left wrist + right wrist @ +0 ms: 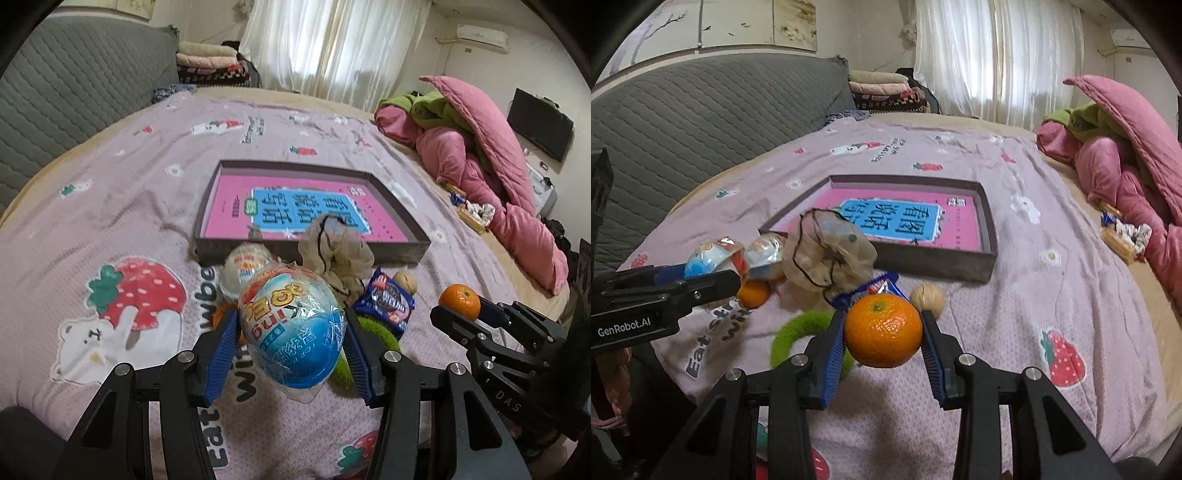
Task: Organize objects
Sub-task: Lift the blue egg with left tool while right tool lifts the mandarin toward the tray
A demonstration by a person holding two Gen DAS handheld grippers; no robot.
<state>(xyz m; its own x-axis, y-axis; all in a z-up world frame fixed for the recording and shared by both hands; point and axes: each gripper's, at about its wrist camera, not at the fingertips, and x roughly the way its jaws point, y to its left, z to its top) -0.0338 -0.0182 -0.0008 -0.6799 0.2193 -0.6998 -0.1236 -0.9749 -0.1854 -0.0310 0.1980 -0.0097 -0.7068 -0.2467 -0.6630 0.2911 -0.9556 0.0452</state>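
Left gripper [291, 341] clamped on the blue foil-wrapped toy egg [291, 332], right gripper [882, 334] on the round orange tangerine [882, 335], both just short of the shallow grey cardboard tray [402, 254]: best carried level over its near wall, lowered onto the pink book inside, then released.

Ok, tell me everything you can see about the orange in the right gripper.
The orange is small, round and bright, with glossy dimpled peel and a green stem scar facing up toward the camera. It looks whole and unbruised. The right gripper holds it clear of the bed, a blue ribbed pad pressing each side. Nothing else touches it. From the left wrist view it shows at the gripper's tip. Behind it lie a walnut and a blue snack packet.
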